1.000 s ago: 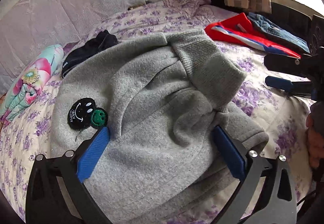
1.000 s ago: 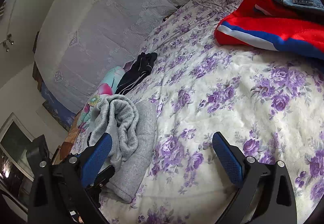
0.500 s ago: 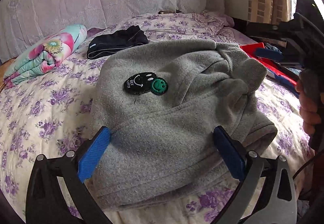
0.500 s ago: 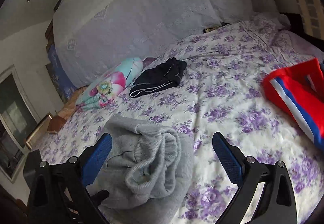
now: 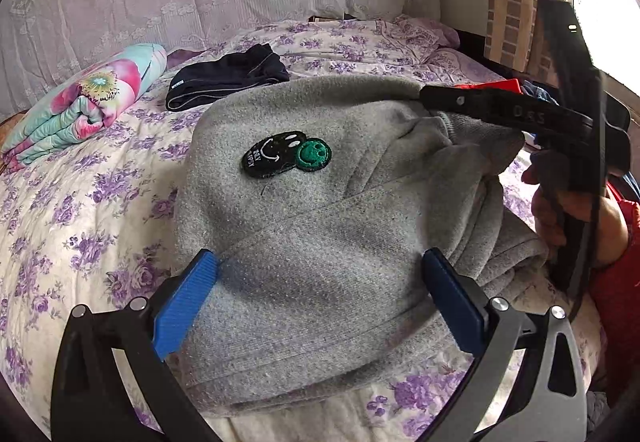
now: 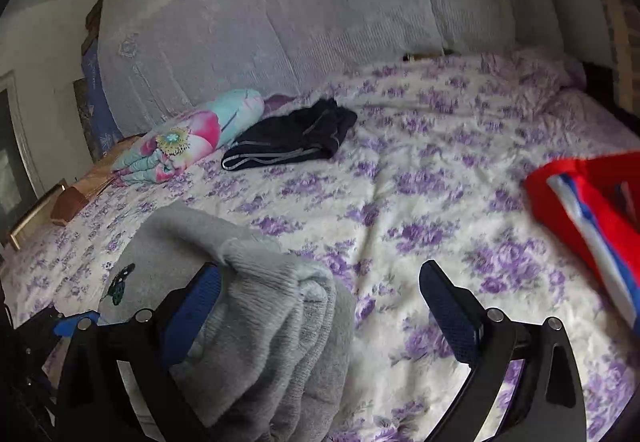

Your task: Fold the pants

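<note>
The grey fleece pants (image 5: 320, 226) lie folded into a thick bundle on the flowered bed, a black and green smiley patch (image 5: 286, 154) facing up. My left gripper (image 5: 320, 294) is open, its blue pads on either side of the bundle's near part, holding nothing. In the right wrist view the same grey pants (image 6: 256, 306) sit at the lower left, ribbed cuffs stacked at the bundle's end. My right gripper (image 6: 320, 298) is open, its left finger against the cuffs. The right gripper's body and the hand holding it show at the right of the left wrist view (image 5: 560, 146).
A folded black garment (image 6: 292, 140) and a rolled flowered blanket (image 6: 188, 138) lie near the headboard. A red, white and blue garment (image 6: 592, 210) lies at the right. The purple-flowered bedspread (image 6: 420, 202) spreads between them. Wooden furniture stands off the bed's left edge.
Both grippers swung round to look toward the headboard. The right gripper moved in close to the pants' cuff end. The pants stayed put.
</note>
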The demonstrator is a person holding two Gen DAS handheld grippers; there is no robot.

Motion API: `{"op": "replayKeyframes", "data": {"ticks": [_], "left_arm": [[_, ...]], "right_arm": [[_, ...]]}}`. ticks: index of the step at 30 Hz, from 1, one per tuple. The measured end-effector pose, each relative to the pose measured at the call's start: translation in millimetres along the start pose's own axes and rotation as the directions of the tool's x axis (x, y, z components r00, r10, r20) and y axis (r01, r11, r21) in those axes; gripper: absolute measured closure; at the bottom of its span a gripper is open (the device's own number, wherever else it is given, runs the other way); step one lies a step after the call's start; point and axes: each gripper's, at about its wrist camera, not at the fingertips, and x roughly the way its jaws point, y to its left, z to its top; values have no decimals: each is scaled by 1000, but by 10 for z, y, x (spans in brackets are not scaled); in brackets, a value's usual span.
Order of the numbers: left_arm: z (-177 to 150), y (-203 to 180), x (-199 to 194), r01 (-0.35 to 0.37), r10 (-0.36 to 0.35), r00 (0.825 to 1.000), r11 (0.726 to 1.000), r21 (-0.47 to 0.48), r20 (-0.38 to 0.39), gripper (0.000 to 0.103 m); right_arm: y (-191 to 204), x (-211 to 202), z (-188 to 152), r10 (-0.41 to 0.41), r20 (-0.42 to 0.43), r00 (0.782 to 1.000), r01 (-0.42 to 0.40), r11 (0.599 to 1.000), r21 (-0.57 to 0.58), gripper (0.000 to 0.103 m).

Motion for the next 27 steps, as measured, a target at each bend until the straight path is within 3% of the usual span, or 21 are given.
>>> {"op": "replayKeyframes", "data": {"ticks": [2, 3, 5, 7, 9, 11, 14, 16, 18, 20, 22, 24, 26, 27], "left_arm": [[-1, 2, 5, -5, 5, 1000, 1000, 3, -1, 4], [1, 11, 12, -10, 10, 1000, 1000, 7, -2, 4], [-1, 9, 22, -19, 19, 1000, 1000, 13, -4, 4], [4, 0, 35, -32, 32, 999, 999, 22, -7, 4], [1, -20, 30, -41, 41, 999, 999, 31, -4, 4], [-2, -26, 27, -45, 45, 999, 998, 36, -3, 4], [-6, -3, 22, -37, 37, 999, 999, 25, -5, 4], [-9, -4, 19, -33, 33, 999, 999, 22, -6, 4], [-11, -1, 21, -35, 35, 999, 999, 24, -5, 4], [-11, -4, 26, -34, 34, 999, 999, 26, -7, 4], [-14, -19, 22, -41, 41, 999, 999, 32, -5, 4], [-16, -21, 22, -40, 41, 999, 999, 32, -5, 4], [-16, -15, 24, -39, 39, 999, 999, 29, -5, 4], [-16, -10, 25, -35, 36, 999, 999, 26, -5, 4]], "right_arm": [[104, -19, 54, -22, 51, 998, 25, 999, -45, 3], [114, 69, 64, -39, 23, 999, 40, 998, -46, 3], [54, 409, 36, -74, -143, 987, 72, 997, -25, 3], [-179, 633, -57, 34, -256, 966, -5, 994, 112, 3], [-347, 644, -107, 119, -259, 959, -59, 971, 230, 3], [-334, 549, -116, 99, -238, 966, -42, 972, 233, 3], [-118, 180, -67, 6, -109, 994, 3, 996, 90, 3], [2, -27, -123, 13, -61, 998, -11, 999, 33, 3], [56, -71, -237, 19, -108, 994, -17, 1000, 19, 3], [-38, 62, -302, 44, -219, 975, -27, 996, 81, 3], [-200, 142, -329, 137, -247, 959, -91, 978, 190, 3], [-242, 132, -359, 144, -241, 960, -86, 968, 234, 3], [-139, -143, -297, 51, -114, 992, -32, 986, 164, 3], [-70, -312, -265, 53, -18, 998, -51, 991, 126, 3]]}}
